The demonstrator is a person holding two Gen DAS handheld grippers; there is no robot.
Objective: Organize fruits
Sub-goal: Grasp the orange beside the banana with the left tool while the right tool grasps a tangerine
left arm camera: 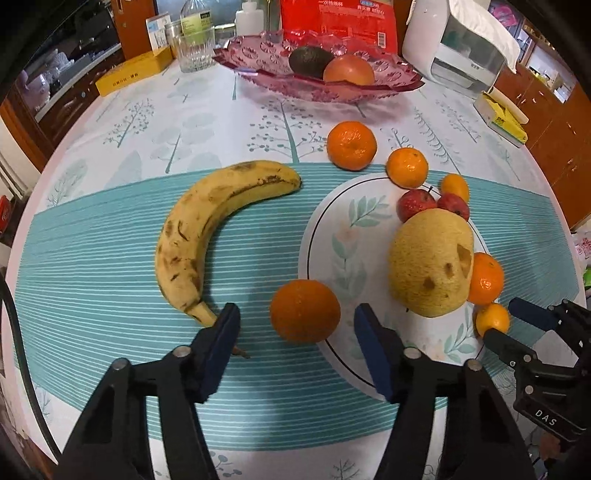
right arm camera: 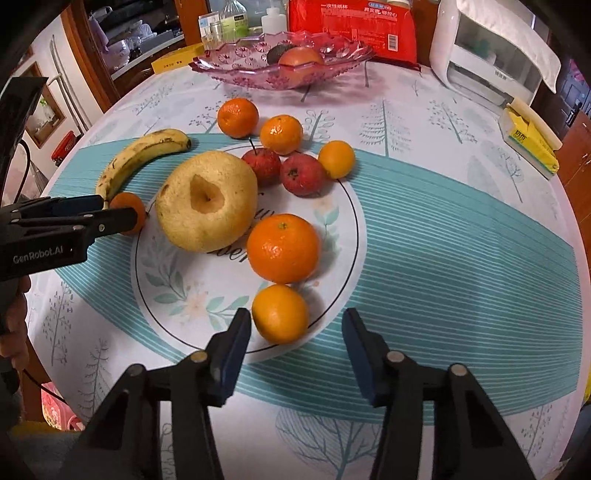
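My left gripper (left arm camera: 295, 321) is open, its fingers either side of an orange (left arm camera: 305, 311) on the tablecloth, apart from it. A spotted banana (left arm camera: 207, 229) lies to its left. My right gripper (right arm camera: 296, 328) is open around a small orange (right arm camera: 280, 313) at the near edge of the printed white circle (right arm camera: 184, 310). A big yellow pear (right arm camera: 206, 201), a larger orange (right arm camera: 283, 248), two red fruits (right arm camera: 302, 174) and more oranges (right arm camera: 238, 117) lie around it. The pink glass fruit dish (right arm camera: 236, 70) at the back holds an avocado (left arm camera: 309, 61) and a reddish fruit (left arm camera: 349, 70).
Behind the dish are a red bag (right arm camera: 352, 29), jars and bottles (left arm camera: 195, 48) and a yellow box (left arm camera: 133, 72). A white appliance (right arm camera: 484, 55) and a yellow packet (right arm camera: 528, 138) sit at the back right. The round table edge curves close on both sides.
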